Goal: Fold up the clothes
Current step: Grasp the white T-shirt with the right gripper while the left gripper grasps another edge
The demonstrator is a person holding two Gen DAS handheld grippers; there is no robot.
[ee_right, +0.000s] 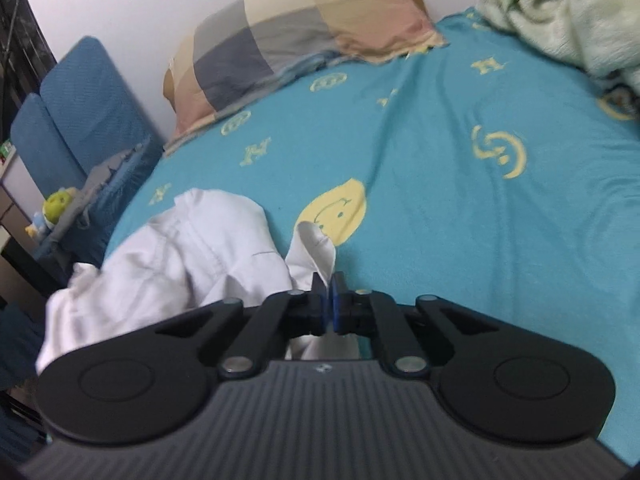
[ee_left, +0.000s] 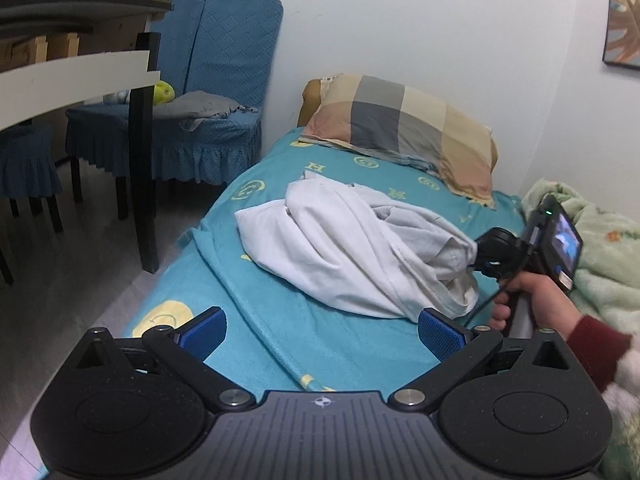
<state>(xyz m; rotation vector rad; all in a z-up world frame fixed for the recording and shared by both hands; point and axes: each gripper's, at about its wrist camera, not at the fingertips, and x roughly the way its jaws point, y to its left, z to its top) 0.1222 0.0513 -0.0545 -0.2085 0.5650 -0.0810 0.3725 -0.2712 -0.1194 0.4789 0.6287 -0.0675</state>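
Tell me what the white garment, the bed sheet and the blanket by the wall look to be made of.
White garment: thin matte woven or knit cloth, probably cotton; soft creases, stitched hem.
Teal bed sheet: matte, slightly napped printed fabric, perhaps terry-like.
Pale green blanket: plush fleece, judging by its fuzzy, lumpy pile.

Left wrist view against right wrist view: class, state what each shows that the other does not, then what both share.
Only the left wrist view shows the open left gripper, a hand holding the right gripper, a table and a wall picture. Only the right wrist view shows the right gripper shut on a corner of the white garment. Both share the garment, checked pillow, teal sheet, green blanket and blue chairs.
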